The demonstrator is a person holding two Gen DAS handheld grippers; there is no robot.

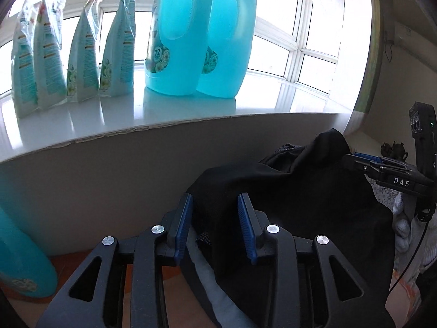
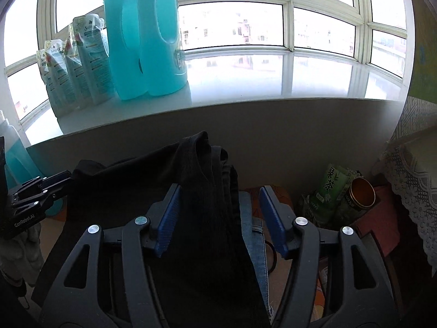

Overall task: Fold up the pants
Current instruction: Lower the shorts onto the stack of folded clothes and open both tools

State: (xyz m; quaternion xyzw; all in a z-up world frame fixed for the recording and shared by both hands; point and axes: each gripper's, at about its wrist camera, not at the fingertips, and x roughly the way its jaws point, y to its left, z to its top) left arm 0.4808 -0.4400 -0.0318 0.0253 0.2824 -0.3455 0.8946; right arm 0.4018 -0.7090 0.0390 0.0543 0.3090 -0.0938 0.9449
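Pants (image 1: 300,213) of black cloth hang bunched in front of the windowsill (image 1: 164,125), lifted up between the two tools, with a peak of fabric standing just below the sill edge. In the left wrist view, the left hand-held gripper (image 1: 215,218) has its blue pads spread apart, and the cloth's edge lies in the gap; whether either pad presses it I cannot tell. The right hand-held gripper (image 2: 218,213) is likewise wide open in its own view, with a thick fold draped between the fingers and resting against the left pad only. Seen from the left camera, the right tool's tips meet the raised cloth, but the contact point is buried in dark fabric.

The material looks soft, limp and fairly light, so it will sag and slide rather than keep a shape; a firm pinch on a seam, the waistband or a hem edge would probably hold best, one at each corner. Black on black hides most folds, so waistband and leg ends cannot be told apart. A strip of blue denim (image 2: 254,235) shows beneath the pants, its extent cut off. The surface underneath is mostly covered. Blue detergent bottles (image 1: 191,32) stand on the sill, well clear.
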